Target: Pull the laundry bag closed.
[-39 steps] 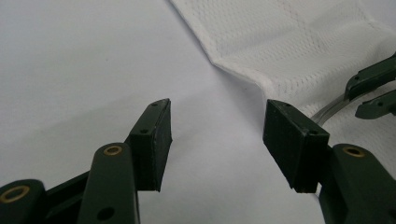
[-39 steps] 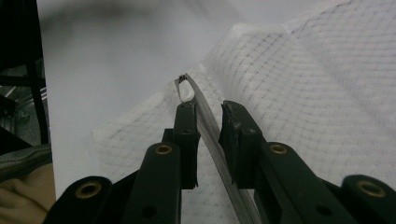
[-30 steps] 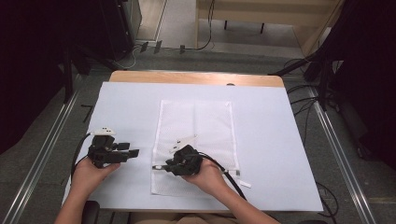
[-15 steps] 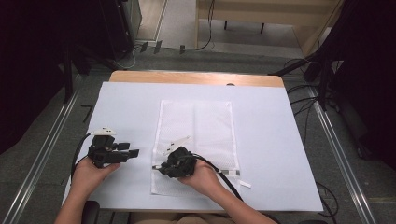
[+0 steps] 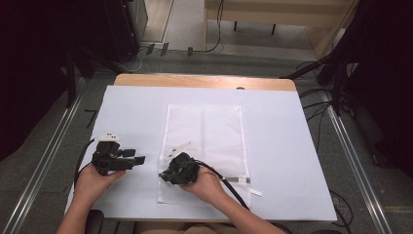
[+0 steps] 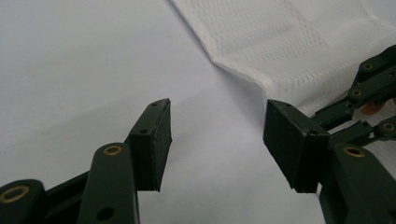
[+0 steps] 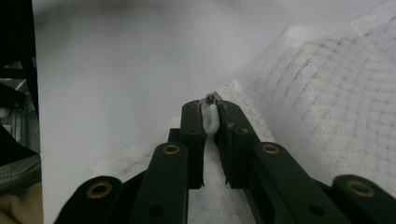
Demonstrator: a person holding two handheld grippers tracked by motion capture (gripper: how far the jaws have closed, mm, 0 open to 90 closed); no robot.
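Right gripper (image 7: 211, 112) has just been closing and now pinches the white zipper pull (image 7: 211, 119) at the mesh bag's (image 5: 204, 131) lower-left corner, centre frame. Left gripper (image 6: 217, 135) gapes empty, bag edge upper right.

bare sheet (image 5: 292, 146) around, mesh bag (image 5: 214, 131) lying mid-table

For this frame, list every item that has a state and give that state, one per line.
mesh bag: lying flat on the table, its near left edge lifted and puckered by the grip.
zipper pull: white, pinched between the right gripper's jaws.
right gripper: jaws have just closed further, shut on the zipper pull.
left gripper: open, nothing between the jaws, beside the bag's edge.
white table cover: spread flat.
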